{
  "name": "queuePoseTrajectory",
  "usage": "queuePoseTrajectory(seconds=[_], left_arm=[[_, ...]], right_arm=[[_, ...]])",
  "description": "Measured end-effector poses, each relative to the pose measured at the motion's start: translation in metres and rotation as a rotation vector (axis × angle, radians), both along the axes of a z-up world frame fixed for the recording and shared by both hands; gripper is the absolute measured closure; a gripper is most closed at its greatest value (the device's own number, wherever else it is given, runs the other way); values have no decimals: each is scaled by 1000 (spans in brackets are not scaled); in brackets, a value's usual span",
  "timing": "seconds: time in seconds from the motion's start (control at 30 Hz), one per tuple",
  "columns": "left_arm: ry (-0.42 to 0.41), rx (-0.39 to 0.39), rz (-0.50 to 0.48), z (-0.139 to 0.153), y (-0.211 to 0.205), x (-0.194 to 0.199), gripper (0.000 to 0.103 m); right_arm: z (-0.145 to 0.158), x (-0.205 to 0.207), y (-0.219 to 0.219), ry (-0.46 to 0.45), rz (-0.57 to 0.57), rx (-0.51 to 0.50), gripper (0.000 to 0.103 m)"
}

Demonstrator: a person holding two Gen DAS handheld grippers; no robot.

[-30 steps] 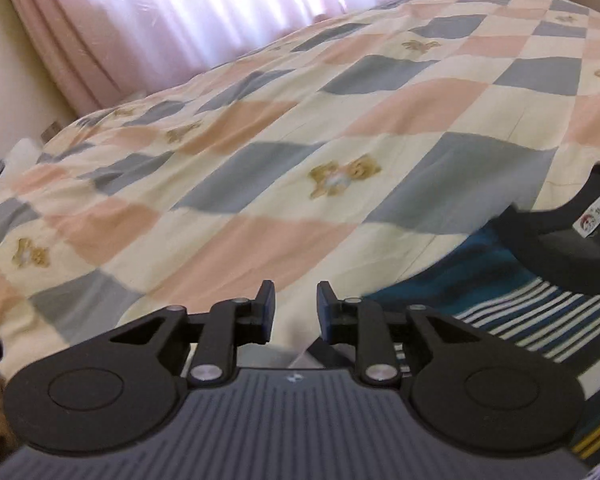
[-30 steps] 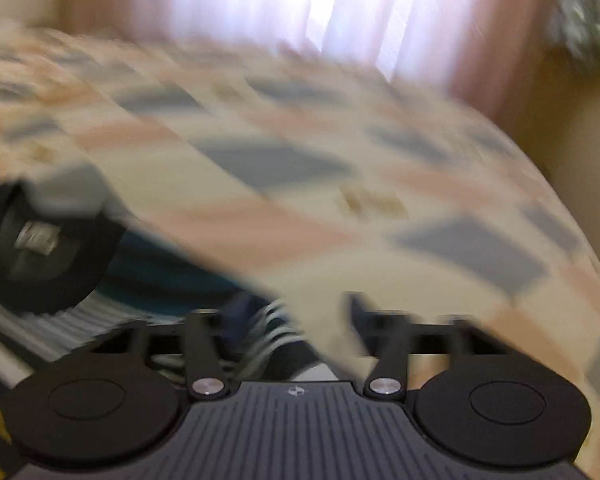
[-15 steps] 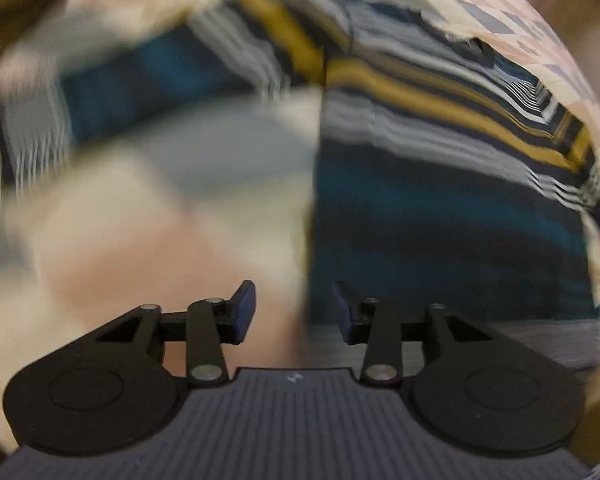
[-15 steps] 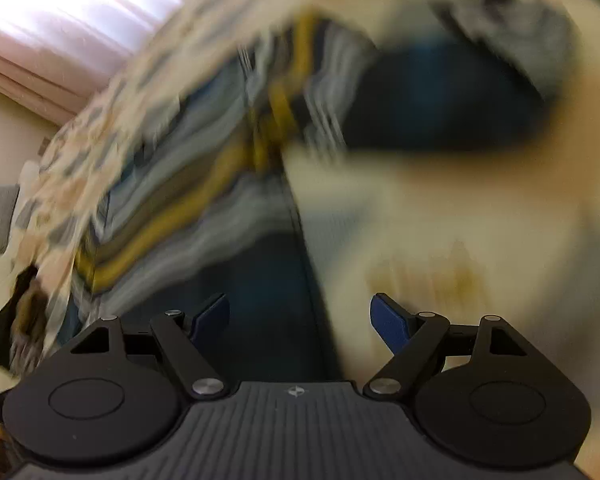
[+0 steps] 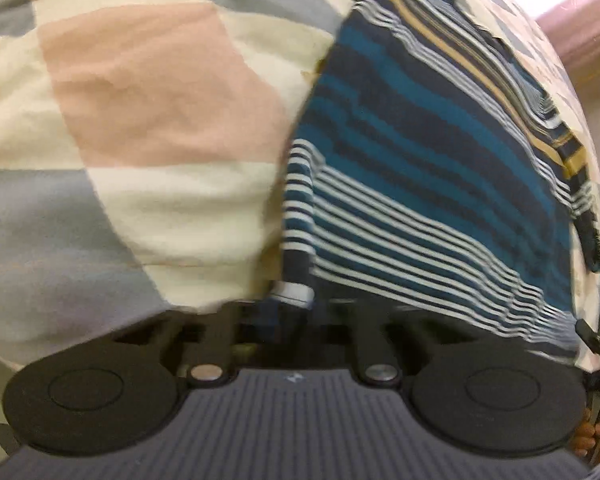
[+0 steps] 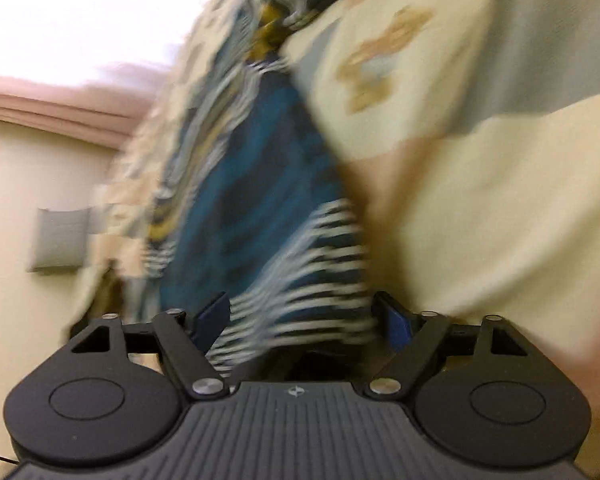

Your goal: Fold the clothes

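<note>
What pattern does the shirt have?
Shirt: teal and navy stripes, with thin white and mustard stripes; clearest in the left wrist view.

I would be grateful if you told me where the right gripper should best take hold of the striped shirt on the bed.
Probably the white-striped hem edge of the striped shirt, approached from the near bed edge. That edge already lies between the closing fingers of the right gripper, beside the bare quilt, so it could be pinched without bunching the body.
</note>
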State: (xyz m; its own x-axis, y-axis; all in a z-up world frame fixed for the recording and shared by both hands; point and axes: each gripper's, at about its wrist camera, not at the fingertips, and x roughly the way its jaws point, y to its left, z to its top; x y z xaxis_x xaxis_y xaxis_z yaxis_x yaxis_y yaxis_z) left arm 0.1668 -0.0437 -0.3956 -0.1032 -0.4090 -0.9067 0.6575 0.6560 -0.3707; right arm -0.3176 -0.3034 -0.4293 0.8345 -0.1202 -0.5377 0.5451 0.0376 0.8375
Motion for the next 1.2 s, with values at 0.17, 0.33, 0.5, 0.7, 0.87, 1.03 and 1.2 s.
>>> queuePoseTrajectory(seconds=[0.17, 0.33, 0.5, 0.7, 0.87, 1.03, 1.2], left_arm=[[-53, -106, -86, 55, 10, 0, 94], [54, -39, -5, 19, 32, 20, 84], [179, -113, 115, -16, 36, 27, 58], [28, -37, -112, -6, 14, 6, 95], [-110, -71, -187, 36, 33, -9, 96], [-178, 131, -205, -3, 26, -28, 94], [-256, 192, -207, 22, 35, -29, 86]], right_arm=[[62, 0, -6, -167, 105, -33, 71], [61, -24, 6, 4, 71, -29, 46], [0, -19, 28, 124, -15, 65, 46], [8, 1, 35, 244, -18, 44, 98], [60, -5, 43, 287, 40, -51, 99], [30, -9, 50, 412, 26, 27, 93], [49, -17, 35, 486, -20, -6, 56]])
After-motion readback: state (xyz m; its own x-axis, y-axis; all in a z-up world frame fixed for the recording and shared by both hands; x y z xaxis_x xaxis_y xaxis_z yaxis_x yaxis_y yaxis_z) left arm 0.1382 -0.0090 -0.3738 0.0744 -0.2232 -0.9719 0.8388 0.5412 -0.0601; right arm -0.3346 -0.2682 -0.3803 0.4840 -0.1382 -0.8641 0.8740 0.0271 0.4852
